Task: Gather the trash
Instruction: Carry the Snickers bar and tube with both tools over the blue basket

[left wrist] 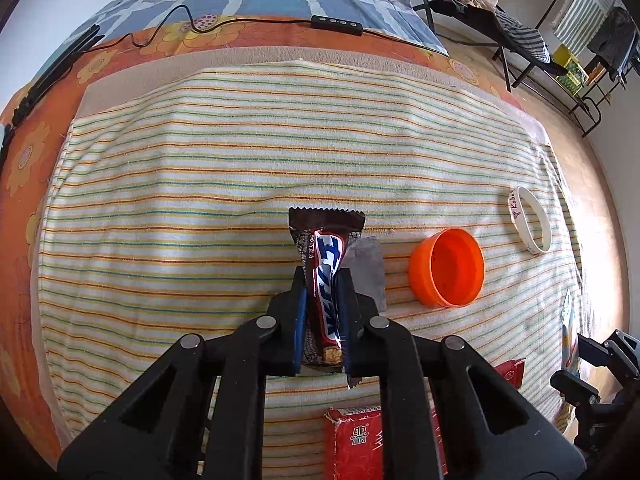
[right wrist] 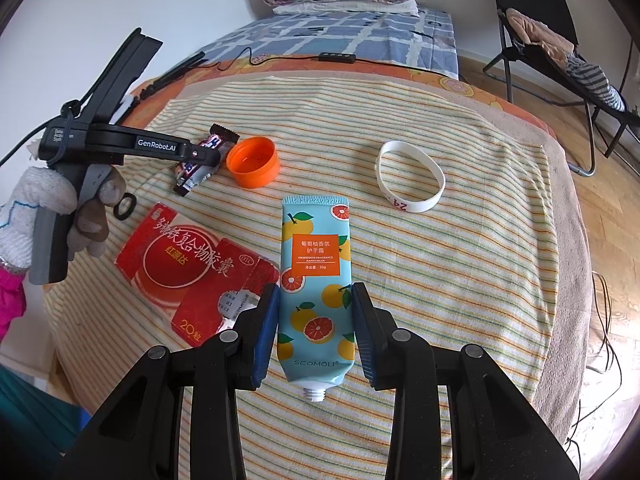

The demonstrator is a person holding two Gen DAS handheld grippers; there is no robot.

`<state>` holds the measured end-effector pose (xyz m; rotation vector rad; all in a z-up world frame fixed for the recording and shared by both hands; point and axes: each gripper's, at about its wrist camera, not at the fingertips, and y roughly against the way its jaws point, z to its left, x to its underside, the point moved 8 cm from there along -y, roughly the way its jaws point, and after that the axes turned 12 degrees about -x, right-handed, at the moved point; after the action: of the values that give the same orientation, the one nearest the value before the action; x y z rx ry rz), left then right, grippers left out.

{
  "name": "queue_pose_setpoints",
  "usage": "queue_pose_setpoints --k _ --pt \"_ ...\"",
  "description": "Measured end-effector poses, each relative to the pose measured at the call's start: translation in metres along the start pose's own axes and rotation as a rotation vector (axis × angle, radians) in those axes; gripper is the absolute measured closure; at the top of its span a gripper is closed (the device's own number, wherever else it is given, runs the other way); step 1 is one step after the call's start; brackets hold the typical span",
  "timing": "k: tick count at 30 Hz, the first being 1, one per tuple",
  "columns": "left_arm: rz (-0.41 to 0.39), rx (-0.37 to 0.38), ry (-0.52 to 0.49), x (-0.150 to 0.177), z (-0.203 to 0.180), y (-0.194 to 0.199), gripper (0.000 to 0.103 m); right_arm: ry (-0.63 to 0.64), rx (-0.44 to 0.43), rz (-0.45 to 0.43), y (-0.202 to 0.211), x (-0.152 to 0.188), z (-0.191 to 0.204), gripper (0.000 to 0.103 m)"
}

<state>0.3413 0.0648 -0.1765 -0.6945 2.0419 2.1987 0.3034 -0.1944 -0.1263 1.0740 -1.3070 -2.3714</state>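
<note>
My left gripper [left wrist: 322, 276] is shut on a brown, red and blue candy bar wrapper [left wrist: 326, 256], held just above the striped cloth [left wrist: 200, 200]; both also show in the right wrist view, the gripper [right wrist: 200, 155] and the wrapper [right wrist: 200, 164]. My right gripper [right wrist: 315, 296] has its fingers on either side of a capless hand cream tube [right wrist: 316, 280] with orange fruit print that lies on the cloth [right wrist: 460, 280]; whether the pads touch it is unclear. An orange cap [left wrist: 448, 272] lies just right of the wrapper, and also shows in the right wrist view [right wrist: 253, 161].
A red medicine box [right wrist: 192, 264] lies left of the tube, also at the bottom of the left wrist view [left wrist: 354, 440]. A white wristband [right wrist: 410, 176] lies at the right, as the left wrist view [left wrist: 530, 218] shows. A black cable with remote [left wrist: 336, 24] crosses the bed behind. A folding chair [right wrist: 552, 40] stands at the right.
</note>
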Motion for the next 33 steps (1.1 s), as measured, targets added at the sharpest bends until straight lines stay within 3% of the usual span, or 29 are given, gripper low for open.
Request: queue_pose_setpoints --k 14,25,33 --pt "-0.119 0.019 0.005 0.032 0.015 0.086 0.096 0.031 0.005 -0.043 0.034 -0.003 0.029 0.069" --pt "-0.190 0.035 -0.015 0.097 0.020 0.160 0.096 0.063 -0.014 -0.105 0.080 0.009 0.079 0.069" --pt "-0.228 0.042 -0.035 0.160 0.022 0.201 0.096 0.057 -0.043 -0.140 0.104 0.037 0.112 0.069"
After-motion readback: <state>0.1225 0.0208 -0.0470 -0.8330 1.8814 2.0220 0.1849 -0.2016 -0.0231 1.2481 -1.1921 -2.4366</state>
